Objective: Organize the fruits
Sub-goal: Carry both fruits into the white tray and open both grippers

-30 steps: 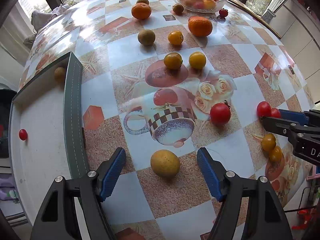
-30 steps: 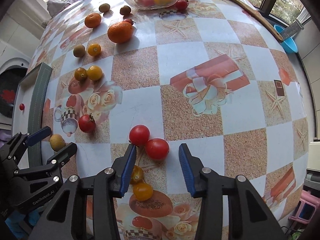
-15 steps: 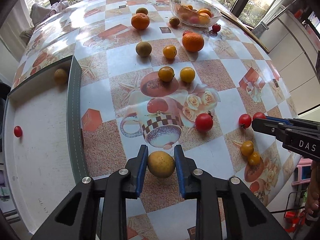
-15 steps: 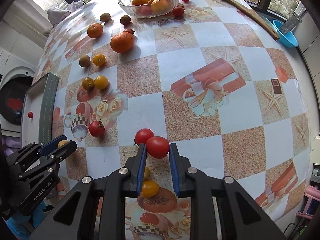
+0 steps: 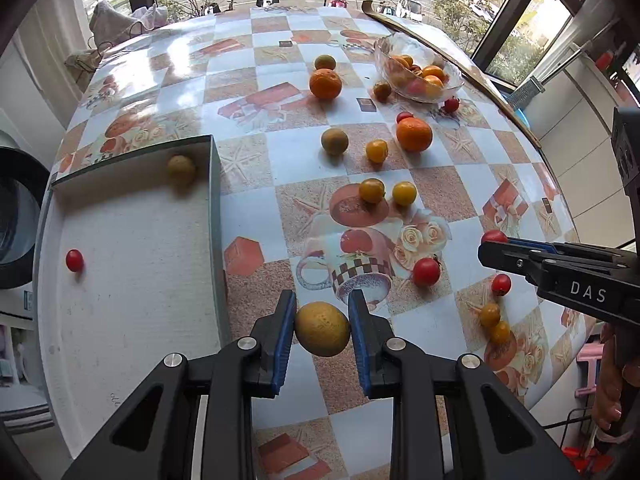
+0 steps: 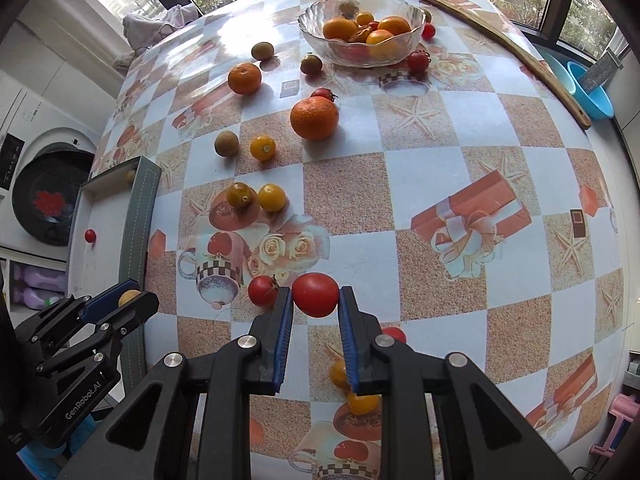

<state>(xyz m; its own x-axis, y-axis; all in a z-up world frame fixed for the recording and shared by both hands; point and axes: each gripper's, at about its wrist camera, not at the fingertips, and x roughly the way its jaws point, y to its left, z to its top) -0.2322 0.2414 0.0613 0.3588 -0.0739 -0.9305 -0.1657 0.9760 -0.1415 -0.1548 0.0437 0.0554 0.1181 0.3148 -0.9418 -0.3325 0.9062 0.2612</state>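
Note:
My left gripper [image 5: 322, 330] is shut on a yellow-brown round fruit [image 5: 322, 329] and holds it above the table, next to the white tray [image 5: 132, 280]. The tray holds a small red tomato [image 5: 74, 260] and a brownish fruit [image 5: 181, 168]. My right gripper [image 6: 315, 295] is shut on a red tomato [image 6: 315, 294] and holds it above the table. Loose oranges [image 6: 314, 118], yellow tomatoes [image 6: 272, 197] and red tomatoes [image 6: 262, 290] lie on the patterned tablecloth. A glass bowl [image 6: 362, 56] with several fruits stands at the far side.
A washing machine [image 6: 44, 196] stands left of the table. A wooden strip [image 6: 480, 24] and a blue basin [image 6: 592, 88] lie at the far right edge. Small yellow tomatoes [image 6: 362, 402] and a red one [image 6: 394, 334] sit under my right gripper.
Both grippers closed on their fruits, the left on the yellow-brown fruit and the right on the red tomato, and then lifted them off the table.

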